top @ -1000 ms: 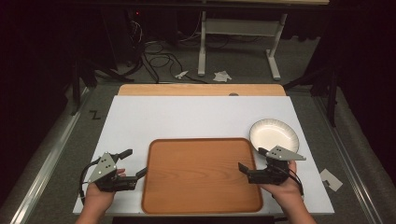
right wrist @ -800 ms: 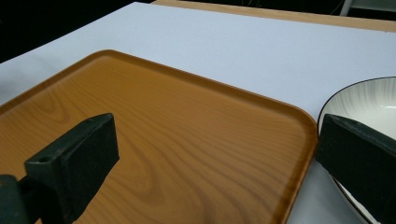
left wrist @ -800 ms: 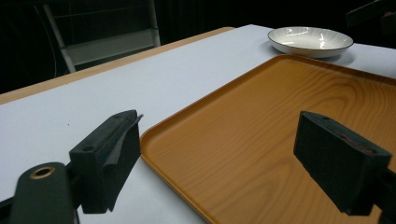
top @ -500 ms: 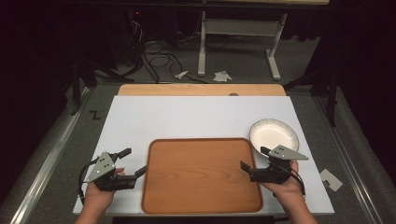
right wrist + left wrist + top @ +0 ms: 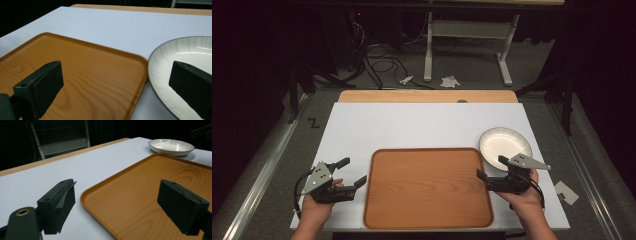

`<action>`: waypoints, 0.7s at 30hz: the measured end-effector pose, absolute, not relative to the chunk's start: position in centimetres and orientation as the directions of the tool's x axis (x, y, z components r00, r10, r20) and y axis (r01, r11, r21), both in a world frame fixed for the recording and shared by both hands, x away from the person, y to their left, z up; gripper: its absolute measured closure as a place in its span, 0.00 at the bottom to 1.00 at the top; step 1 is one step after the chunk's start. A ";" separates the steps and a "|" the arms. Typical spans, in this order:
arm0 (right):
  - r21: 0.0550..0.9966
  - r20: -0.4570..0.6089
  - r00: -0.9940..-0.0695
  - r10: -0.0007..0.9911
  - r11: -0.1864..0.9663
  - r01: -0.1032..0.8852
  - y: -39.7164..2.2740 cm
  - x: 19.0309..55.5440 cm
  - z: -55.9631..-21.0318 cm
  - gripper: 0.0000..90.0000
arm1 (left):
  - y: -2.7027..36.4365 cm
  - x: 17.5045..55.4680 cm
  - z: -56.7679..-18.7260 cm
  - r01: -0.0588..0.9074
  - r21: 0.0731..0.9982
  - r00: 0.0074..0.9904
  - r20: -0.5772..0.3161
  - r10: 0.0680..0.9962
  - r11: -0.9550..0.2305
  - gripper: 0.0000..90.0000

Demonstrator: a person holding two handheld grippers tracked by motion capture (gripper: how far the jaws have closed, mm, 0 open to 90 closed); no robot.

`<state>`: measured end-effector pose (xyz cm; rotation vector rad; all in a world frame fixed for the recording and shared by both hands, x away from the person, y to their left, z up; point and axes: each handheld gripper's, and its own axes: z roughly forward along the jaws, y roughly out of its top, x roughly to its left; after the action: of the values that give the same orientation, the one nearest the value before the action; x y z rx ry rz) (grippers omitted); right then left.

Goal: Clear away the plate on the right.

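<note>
High view: left gripper (image 5: pixel 353 172) and right gripper (image 5: pixel 490 168) both spread wide, flanking wooden tray (image 5: pixel 428 186). Stiff, probably light, slick; grip opposite rims. Plate (image 5: pixel 505 146) just beyond right gripper.

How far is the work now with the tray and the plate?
Nothing looks done so far: the wooden tray is bare, and the white plate sits on the table beside the tray's far right corner. In hand: both hand-held grippers are open and hold nothing. The right hand-held gripper is at the tray's right edge, close to the plate; the left hand-held gripper is at its left edge. Any gripping or moving is left.
</note>
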<state>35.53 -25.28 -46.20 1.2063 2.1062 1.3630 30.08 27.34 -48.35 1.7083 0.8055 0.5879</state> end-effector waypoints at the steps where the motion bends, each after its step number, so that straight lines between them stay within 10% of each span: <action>1: 0.868 0.153 -0.565 0.811 0.163 0.469 -25.5 35.6 -46.2 0.00 | 27.3 30.1 -48.3 0.218 0.962 0.645 -0.016 0.764 -0.163 0.17; 21: 0.872 0.156 -0.467 0.870 0.101 0.479 -29.1 36.4 -46.0 0.00 | 27.5 29.9 -48.1 0.194 0.971 0.635 -0.013 0.772 -0.142 0.17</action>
<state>36.38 -29.11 -46.05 1.3186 1.9859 1.3231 29.94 27.53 -48.12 1.6742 0.8018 0.6096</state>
